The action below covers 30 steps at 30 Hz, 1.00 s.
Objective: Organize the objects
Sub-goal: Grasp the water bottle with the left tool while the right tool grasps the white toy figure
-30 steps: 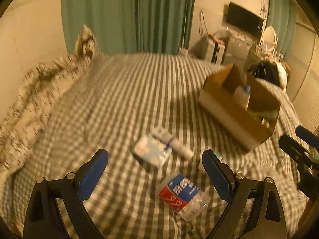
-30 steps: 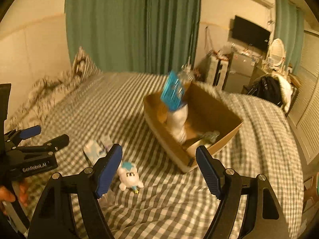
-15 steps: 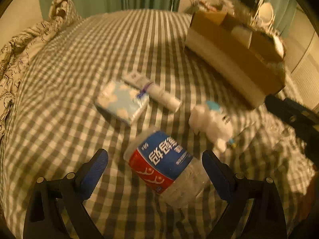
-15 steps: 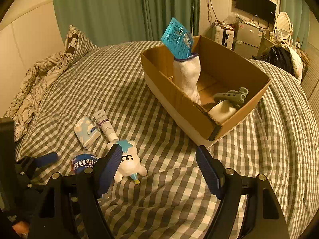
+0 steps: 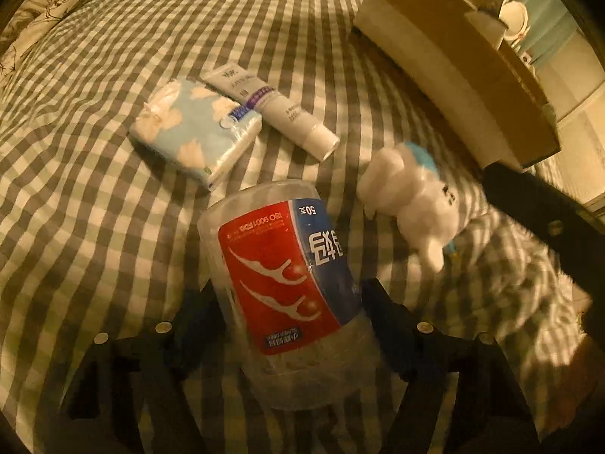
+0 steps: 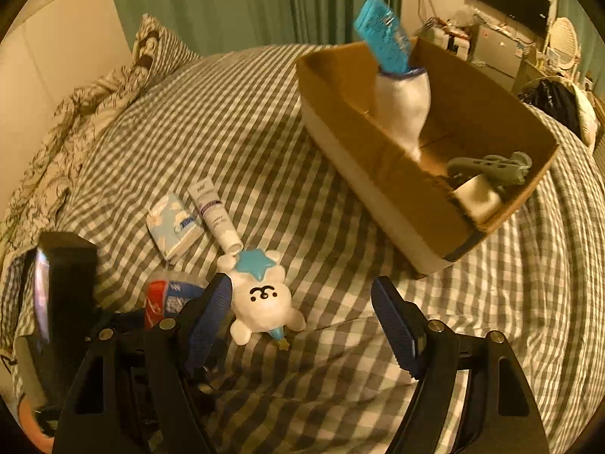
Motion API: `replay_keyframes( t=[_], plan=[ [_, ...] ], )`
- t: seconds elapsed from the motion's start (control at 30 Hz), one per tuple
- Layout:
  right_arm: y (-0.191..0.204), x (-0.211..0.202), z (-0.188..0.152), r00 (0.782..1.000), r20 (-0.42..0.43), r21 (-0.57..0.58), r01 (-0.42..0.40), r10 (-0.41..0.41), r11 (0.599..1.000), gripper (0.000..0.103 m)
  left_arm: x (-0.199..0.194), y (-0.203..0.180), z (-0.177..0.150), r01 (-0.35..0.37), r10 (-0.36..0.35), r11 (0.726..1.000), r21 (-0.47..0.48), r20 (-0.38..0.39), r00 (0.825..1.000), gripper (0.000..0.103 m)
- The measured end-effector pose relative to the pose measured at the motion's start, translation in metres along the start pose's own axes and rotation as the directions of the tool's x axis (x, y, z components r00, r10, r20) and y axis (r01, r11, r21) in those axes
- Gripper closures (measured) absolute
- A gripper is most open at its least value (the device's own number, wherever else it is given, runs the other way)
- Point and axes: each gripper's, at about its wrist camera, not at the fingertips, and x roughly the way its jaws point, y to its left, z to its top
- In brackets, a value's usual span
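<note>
Floss jar's base behind hand-held gripper

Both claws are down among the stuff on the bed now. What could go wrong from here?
The clear floss-pick jar lies on its side between the left gripper fingers; being round and smooth, it might slip or roll on the soft bedspread. The right gripper works close by over the plush toy, so the two could bump.

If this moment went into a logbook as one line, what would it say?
left tongs: around floss-pick jar, grip unclear | right tongs: open, above plush toy | cardboard box: partly filled
</note>
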Motion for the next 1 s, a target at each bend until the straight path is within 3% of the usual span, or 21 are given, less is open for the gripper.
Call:
replay_keyframes(
  t=[0.17, 0.3, 0.53, 0.73, 0.77, 1.0],
  plan=[
    [-0.001, 0.014, 0.002, 0.999, -0.043, 0.022, -0.021, 0.022, 1.000, 0.027, -0.028, 0.008, 0.007, -0.056, 0.054, 0.998, 0.026, 0.094, 0.994, 0.035],
    [0.009, 0.029, 0.006, 0.996, -0.081, 0.003, -0.029, 0.029, 1.000, 0.027, -0.051, 0.025, 0.020, -0.171, 0.157, 0.984, 0.055, 0.196, 0.968, 0.038],
    [0.040, 0.071, 0.009, 0.982, -0.185, -0.067, -0.044, 0.031, 0.997, 0.028, -0.048, 0.058, 0.026, -0.117, 0.117, 0.993, -0.011, 0.197, 0.973, 0.038],
    [0.050, 0.095, 0.006, 0.969, -0.245, -0.097, -0.011, -0.014, 0.995, 0.046, -0.058, 0.057, 0.025, -0.109, 0.108, 0.994, -0.008, 0.219, 0.970, 0.039],
    [0.051, 0.097, 0.005, 0.968, -0.248, -0.102, -0.002, -0.024, 0.995, 0.051, -0.060, 0.057, 0.024, -0.108, 0.107, 0.994, -0.008, 0.222, 0.969, 0.039],
    [0.052, 0.094, 0.000, 0.972, -0.226, -0.106, 0.042, -0.065, 0.993, 0.058, -0.086, 0.060, 0.015, -0.111, 0.111, 0.994, -0.013, 0.259, 0.959, 0.039]
  ],
)
